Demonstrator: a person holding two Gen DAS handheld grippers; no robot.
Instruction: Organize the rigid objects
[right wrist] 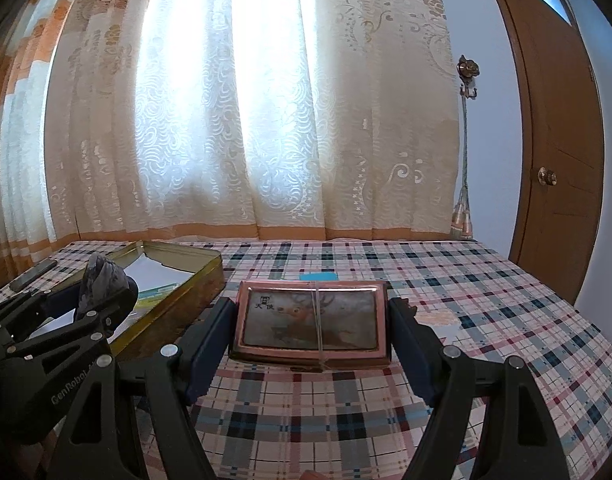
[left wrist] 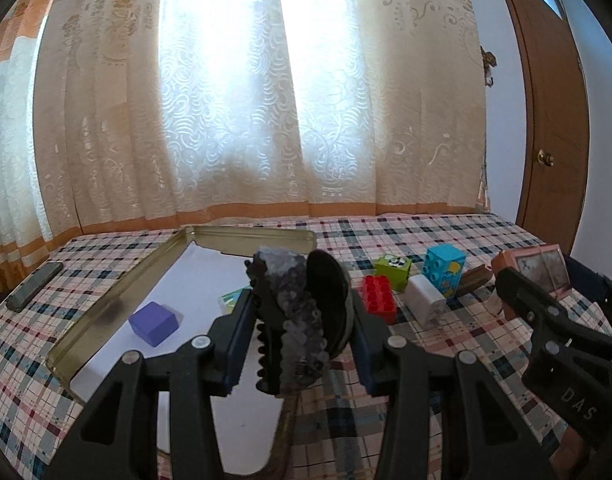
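My left gripper [left wrist: 302, 320] is shut on a black hair claw clip [left wrist: 294, 312] with a grey glittery band, held above the near edge of the gold metal tray [left wrist: 106, 304]. A purple cube [left wrist: 154, 322] and a green-white card [left wrist: 232, 300] lie in the tray. My right gripper [right wrist: 310, 340] is shut on a pink rectangular box [right wrist: 310, 320] with a deer picture, held above the plaid tablecloth. In the left wrist view the pink box [left wrist: 538, 270] and right gripper [left wrist: 546, 296] show at the right.
A red brick [left wrist: 380, 298], green brick [left wrist: 394, 272], blue brick [left wrist: 444, 270] and white charger [left wrist: 426, 304] sit right of the tray. A phone [left wrist: 34, 286] lies at the far left. Curtains hang behind; a wooden door [left wrist: 554, 120] stands right.
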